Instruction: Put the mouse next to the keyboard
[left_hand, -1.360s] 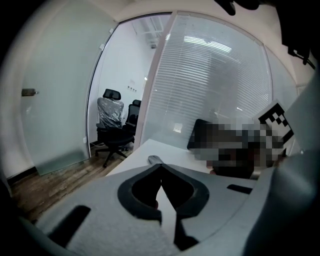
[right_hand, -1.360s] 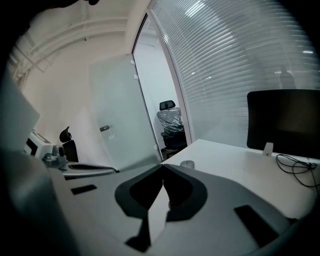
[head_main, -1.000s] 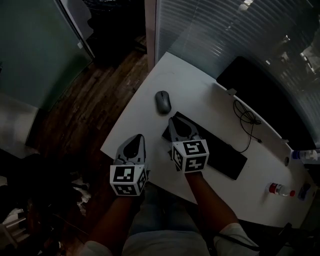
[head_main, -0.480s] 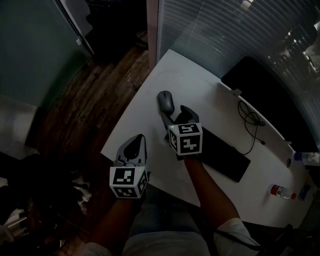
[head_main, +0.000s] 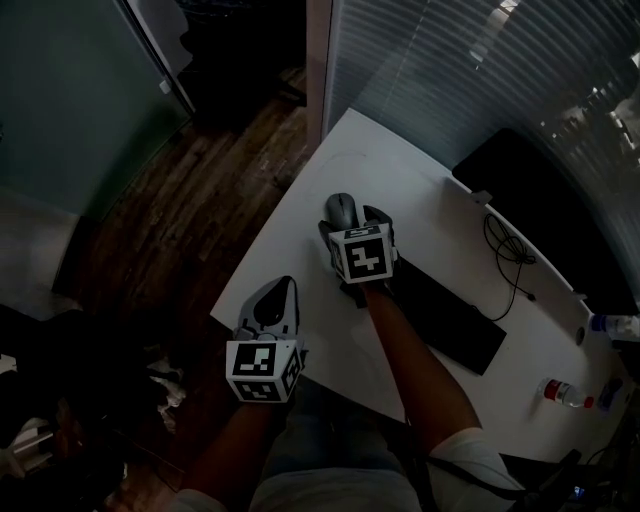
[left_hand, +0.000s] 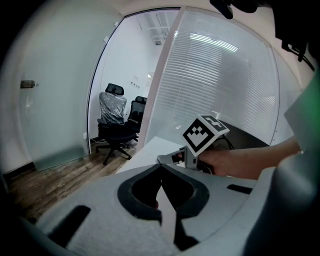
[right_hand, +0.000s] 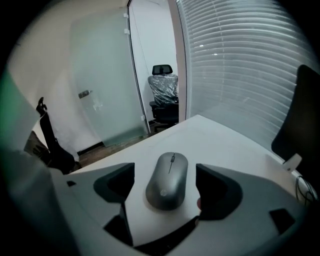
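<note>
The right gripper (head_main: 352, 224) has just travelled forward from above the near end of the keyboard (head_main: 445, 312) to the mouse (right_hand: 167, 181), and its jaws, which were pressed together a second ago, are swinging apart and already stand wide. The grey mouse now lies between them on the white bench (head_main: 400, 170), with bare benchtop showing on either side, so neither pad is on it yet. It rests flat, wheel end pointing away from the person, close beyond the keyboard's left end but not lined up alongside it. To my eye this is the approach finishing: the gripper is set to close and take the mouse, and the move to its spot beside the keyboard has not begun. The right forearm reaches out straight over the keyboard's end, with the marker cube facing up and the gripper angled down and forward so its jaws straddle the mouse from behind. The left gripper (left_hand: 161, 172) hangs back near the front edge of the bench, well apart from the mouse. Its jaws are together with nothing between them, and it points across toward the other hand. I would guess it takes no part in this step.
</note>
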